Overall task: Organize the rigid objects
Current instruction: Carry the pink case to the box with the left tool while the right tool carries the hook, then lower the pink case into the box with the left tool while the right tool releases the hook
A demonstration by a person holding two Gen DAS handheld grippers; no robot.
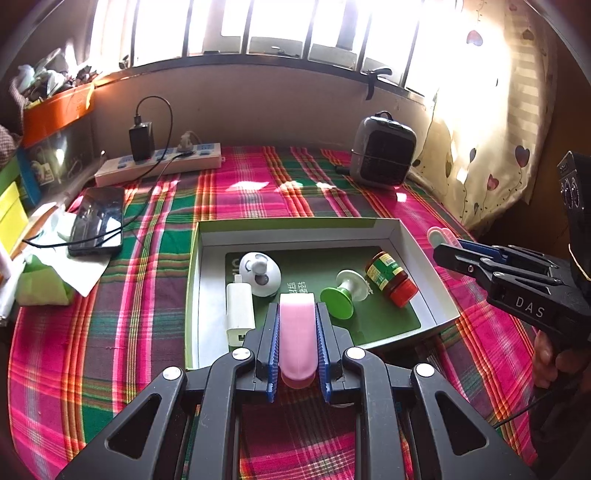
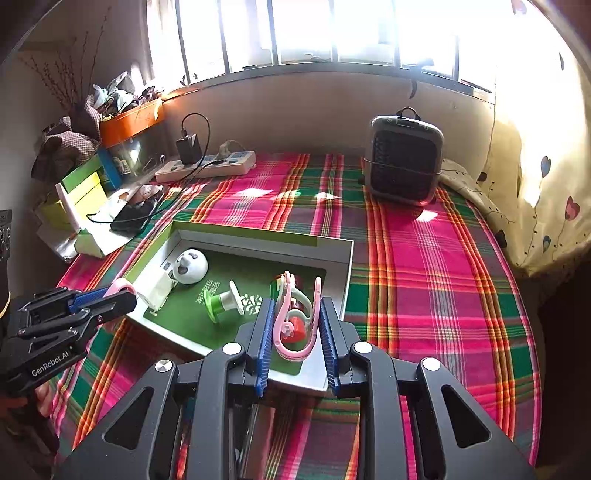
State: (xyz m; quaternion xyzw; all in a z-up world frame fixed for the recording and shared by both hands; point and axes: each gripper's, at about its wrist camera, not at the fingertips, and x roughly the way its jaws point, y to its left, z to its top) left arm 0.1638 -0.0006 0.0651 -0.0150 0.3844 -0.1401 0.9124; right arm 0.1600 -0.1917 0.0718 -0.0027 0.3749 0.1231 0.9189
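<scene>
Both angled down over tray: left tongs clamping pink block, right tongs clamping pink clip

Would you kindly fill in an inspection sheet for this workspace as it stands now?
Surface: plaid cloth, sunlit patches.
Job's things: open box holds white charger, panda dome, green suction cup, red-lidded jar.
Clutter: phone, tissues, heater, orange bin.
Grippers: left tongs shut on pink piece; right tongs shut on pink clip; both above the box's near edge.
Cables: power strip with black adapter; a lead runs to the phone.
Surroundings: barred window, heart curtain.
</scene>
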